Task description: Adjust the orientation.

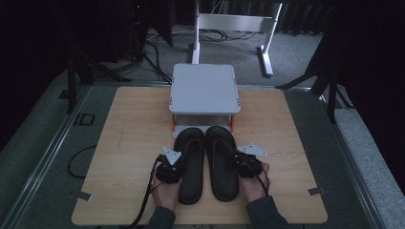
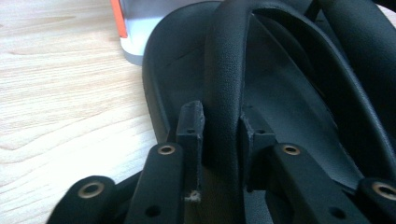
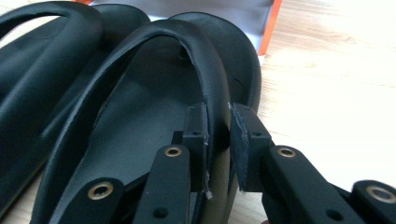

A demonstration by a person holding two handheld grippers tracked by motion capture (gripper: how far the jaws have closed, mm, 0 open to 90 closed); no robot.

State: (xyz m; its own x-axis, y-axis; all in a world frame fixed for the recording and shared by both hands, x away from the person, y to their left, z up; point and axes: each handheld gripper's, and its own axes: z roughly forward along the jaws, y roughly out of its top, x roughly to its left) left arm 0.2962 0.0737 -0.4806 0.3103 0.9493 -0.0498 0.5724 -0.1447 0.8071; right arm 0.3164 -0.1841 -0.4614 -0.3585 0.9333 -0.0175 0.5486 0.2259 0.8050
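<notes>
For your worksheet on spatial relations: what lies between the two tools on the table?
The pair of black sandals, side by side. The left tool grips the left sandal's strap, the right tool the right sandal's strap, as the high view shows.

Black sandals side by side

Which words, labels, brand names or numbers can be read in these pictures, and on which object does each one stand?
"ID": this is how the dark marking on the grey surface left of the wooden table seems to read; it is small and dim, so this is uncertain.
No text can be read on the two black sandals, the grey stand, the left gripper or the right gripper.
</notes>
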